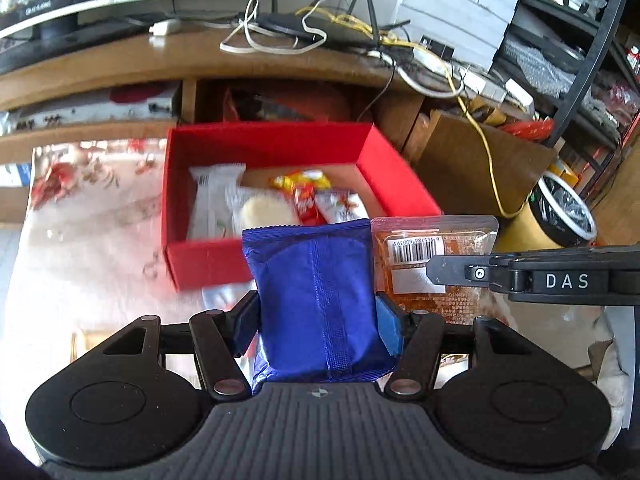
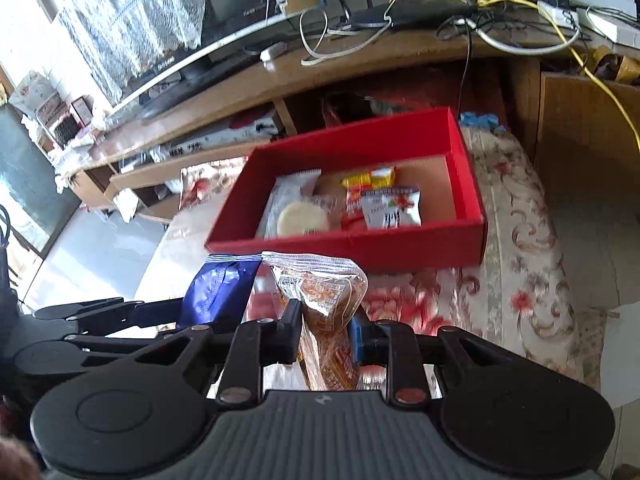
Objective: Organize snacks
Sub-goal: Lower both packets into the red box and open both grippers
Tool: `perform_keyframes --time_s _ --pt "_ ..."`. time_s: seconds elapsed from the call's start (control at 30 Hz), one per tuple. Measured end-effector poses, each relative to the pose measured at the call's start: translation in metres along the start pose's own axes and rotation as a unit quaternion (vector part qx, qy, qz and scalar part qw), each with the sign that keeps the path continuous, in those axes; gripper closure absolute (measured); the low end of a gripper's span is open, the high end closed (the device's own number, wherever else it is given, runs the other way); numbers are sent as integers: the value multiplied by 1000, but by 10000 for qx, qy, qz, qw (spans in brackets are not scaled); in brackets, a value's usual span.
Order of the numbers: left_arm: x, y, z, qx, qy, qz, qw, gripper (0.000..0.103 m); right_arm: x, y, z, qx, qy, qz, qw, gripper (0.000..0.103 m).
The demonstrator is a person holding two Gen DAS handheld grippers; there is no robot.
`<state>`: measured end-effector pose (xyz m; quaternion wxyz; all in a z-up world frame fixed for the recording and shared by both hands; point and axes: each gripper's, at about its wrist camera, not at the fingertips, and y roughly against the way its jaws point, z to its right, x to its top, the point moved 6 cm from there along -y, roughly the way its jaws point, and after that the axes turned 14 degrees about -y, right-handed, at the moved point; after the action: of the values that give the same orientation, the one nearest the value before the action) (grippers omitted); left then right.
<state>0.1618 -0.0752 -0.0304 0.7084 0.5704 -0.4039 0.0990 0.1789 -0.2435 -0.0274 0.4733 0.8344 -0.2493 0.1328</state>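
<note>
My left claw (image 1: 318, 316) is clamped on a shiny blue foil snack packet (image 1: 316, 300), its pads pressing the packet's two sides while the packet stands upright between them. My right claw (image 2: 326, 330) is clamped on a clear plastic packet of orange-brown snacks (image 2: 324, 312) with a barcode label on its face. I hold the two packets side by side, the blue one just to the left of the orange-brown one, both raised in front of the near wall of an open red cardboard box (image 2: 360, 246).

The red box sits on a pale cloth with a red floral pattern (image 2: 520, 280). Inside it lie a long white wrapped bar (image 1: 212, 200) at the left, a round pale biscuit in clear wrap (image 2: 302, 218) beside it, a yellow-and-red sachet (image 2: 370, 178) toward the back, and a white sachet with red print (image 2: 390, 206) near the front wall. The right part of the box floor shows bare cardboard.

Behind the box stands a low wooden TV cabinet (image 1: 120, 64) carrying a black router (image 2: 416, 12) among tangled white and yellow cables.
</note>
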Motion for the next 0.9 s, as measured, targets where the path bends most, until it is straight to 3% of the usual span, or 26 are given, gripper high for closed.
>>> perform_keyframes --time_s 0.33,0.63,0.9 --pt "56 -19 -12 87 -175 363 9992 37 56 -13 -24 174 43 261 9995 71" --pt "81 -63 -38 184 -118 281 9994 37 96 -60 -30 115 69 144 9998 72" --pt "81 -99 -48 221 -79 28 9997 37 119 -99 -20 27 -12 -38 10000 78"
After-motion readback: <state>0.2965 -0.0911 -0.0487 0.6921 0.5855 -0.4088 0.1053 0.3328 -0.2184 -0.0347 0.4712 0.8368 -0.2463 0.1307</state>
